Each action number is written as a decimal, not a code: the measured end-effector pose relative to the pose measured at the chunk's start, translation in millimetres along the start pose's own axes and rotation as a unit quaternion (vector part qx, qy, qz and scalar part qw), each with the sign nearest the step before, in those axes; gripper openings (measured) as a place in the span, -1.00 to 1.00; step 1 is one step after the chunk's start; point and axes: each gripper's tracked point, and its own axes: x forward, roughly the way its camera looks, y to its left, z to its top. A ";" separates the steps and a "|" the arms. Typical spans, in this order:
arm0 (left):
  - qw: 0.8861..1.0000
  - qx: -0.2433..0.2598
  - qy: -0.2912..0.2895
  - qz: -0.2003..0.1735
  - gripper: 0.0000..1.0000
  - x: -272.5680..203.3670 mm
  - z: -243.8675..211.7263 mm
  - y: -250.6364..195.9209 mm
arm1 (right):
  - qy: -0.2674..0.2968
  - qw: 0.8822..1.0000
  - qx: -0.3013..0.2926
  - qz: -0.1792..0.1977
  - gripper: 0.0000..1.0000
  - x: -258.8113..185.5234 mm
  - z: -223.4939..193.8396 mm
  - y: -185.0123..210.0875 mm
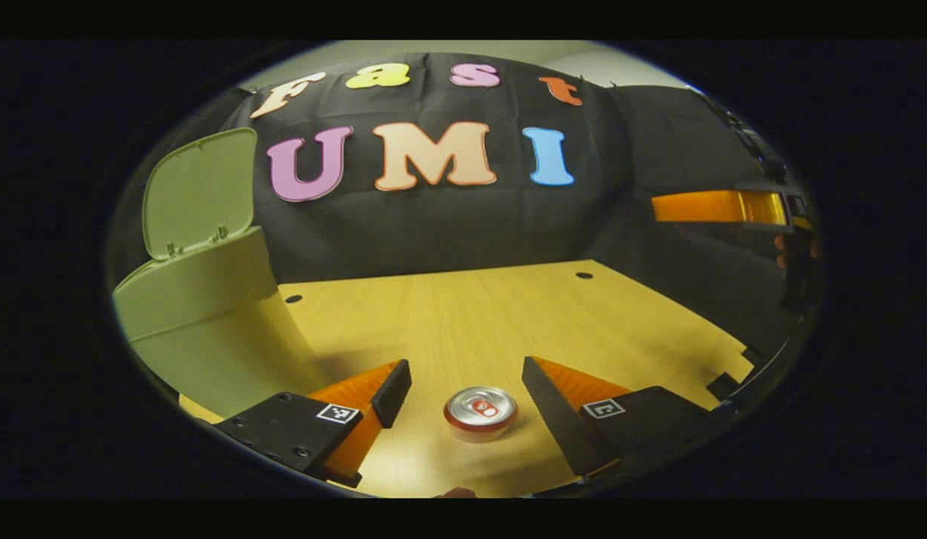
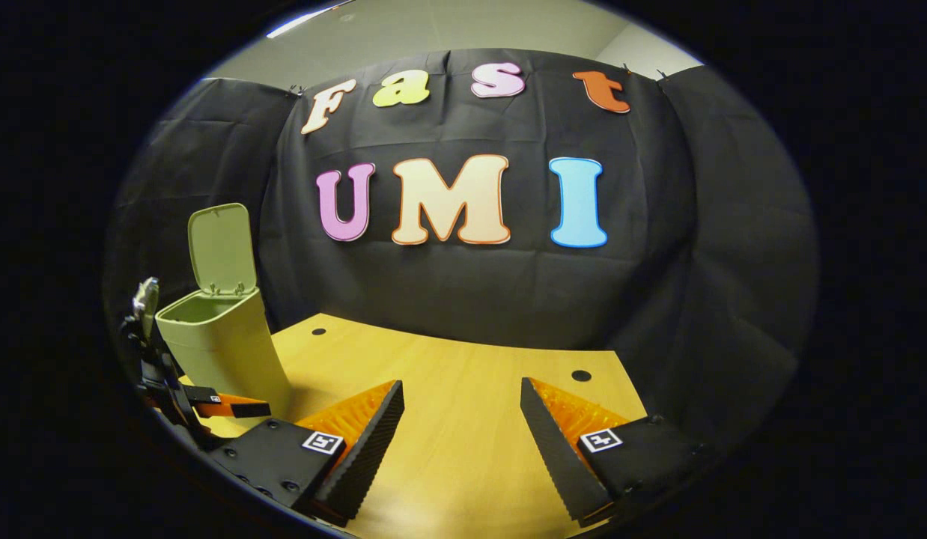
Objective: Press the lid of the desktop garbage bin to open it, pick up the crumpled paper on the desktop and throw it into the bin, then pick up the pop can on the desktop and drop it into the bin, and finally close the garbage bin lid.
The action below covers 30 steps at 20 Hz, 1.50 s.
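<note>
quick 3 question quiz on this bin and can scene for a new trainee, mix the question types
1. True or false: the bin lid stands raised, so the garbage bin is open.
2. Multiple choice: in the left gripper view, the pop can is
A. lying on its side against the bin
B. upright on the desktop, between the left gripper jaws, untouched
C. lifted clear of the desktop
3. Short answer: what does the right gripper hold?

Key
1. True.
2. B; both jaws stand apart from the can.
3. Nothing; its jaws are spread over bare desktop.
</note>
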 end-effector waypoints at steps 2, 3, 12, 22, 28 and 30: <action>1.000 0.001 0.026 -0.001 0.86 8.1 -21.0 -6.1 | 0.012 1.000 -0.001 -0.001 0.96 -8.6 -15.4 -10.2; 0.999 0.002 0.038 0.002 0.86 11.2 -31.0 -6.7 | 0.022 1.000 0.001 -0.004 0.96 -12.1 -23.9 -15.9; 0.994 0.000 0.105 0.009 0.48 28.1 -55.3 -4.4 | 0.055 0.998 0.020 -0.011 0.96 -25.3 -60.2 -27.7; 0.997 0.002 -0.071 0.042 0.46 12.9 134.9 43.7 | 0.070 0.996 -0.010 0.054 0.97 -3.2 -68.0 28.3; 0.983 -0.005 -0.158 0.089 0.45 -20.3 223.8 91.7 | 0.069 0.993 -0.033 0.093 0.97 7.4 -68.6 61.7; 0.977 -0.015 -0.179 0.113 0.45 -34.5 243.3 114.2 | 0.069 0.992 -0.031 0.103 0.97 10.0 -68.9 68.8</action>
